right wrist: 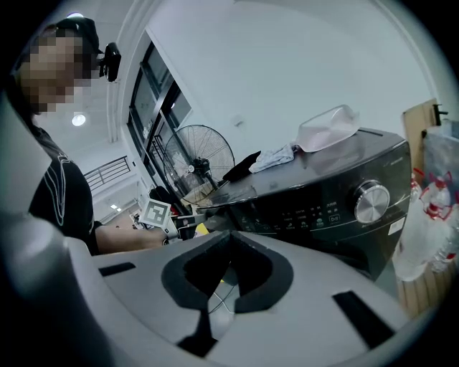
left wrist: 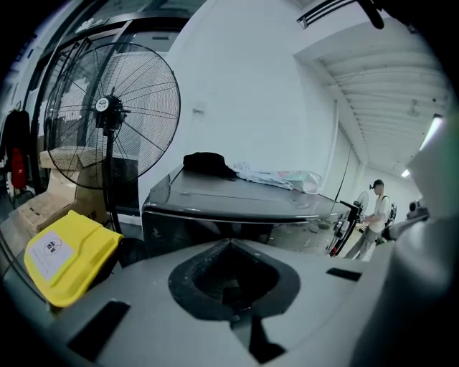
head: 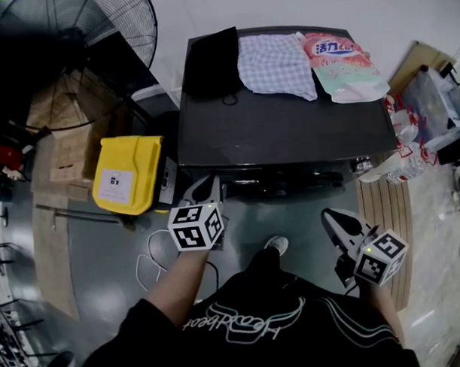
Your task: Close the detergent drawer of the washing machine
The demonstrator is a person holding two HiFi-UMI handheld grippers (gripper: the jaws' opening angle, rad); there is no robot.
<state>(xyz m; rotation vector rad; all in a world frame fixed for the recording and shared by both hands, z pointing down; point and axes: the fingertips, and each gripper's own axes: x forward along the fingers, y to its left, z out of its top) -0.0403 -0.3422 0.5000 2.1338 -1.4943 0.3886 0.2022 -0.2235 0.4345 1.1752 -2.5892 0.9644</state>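
Dark grey metal is what the washing machine (head: 281, 128) is made of. Its front is found right ahead of the left gripper (head: 206, 187), with the tips up near the top left corner. It cannot be told if the tips touch the front. The detergent drawer cannot be picked out from the dark front, so it cannot be told if it is open or closed.

The left gripper's fingers (left wrist: 161, 308) are pressed together, and nothing is held between them. The right gripper (head: 330, 214) is held off to the right, well apart from the machine. Its fingers (right wrist: 136, 315) are pressed together too, with nothing between them. A round silver knob (right wrist: 371, 201) is seen up and to the right of those fingers.

Far past the left fingertips, on top of the machine, a black cloth (head: 211, 63), a checked cloth (head: 275, 64) and a pink and white pouch (head: 343, 66) are laid in a row. A yellow bin (head: 128, 175) is seen just left of the left fingers, with a big black fan (left wrist: 107, 115) behind it. Clear bottles (head: 406, 165) are seen to the right of the right fingers.
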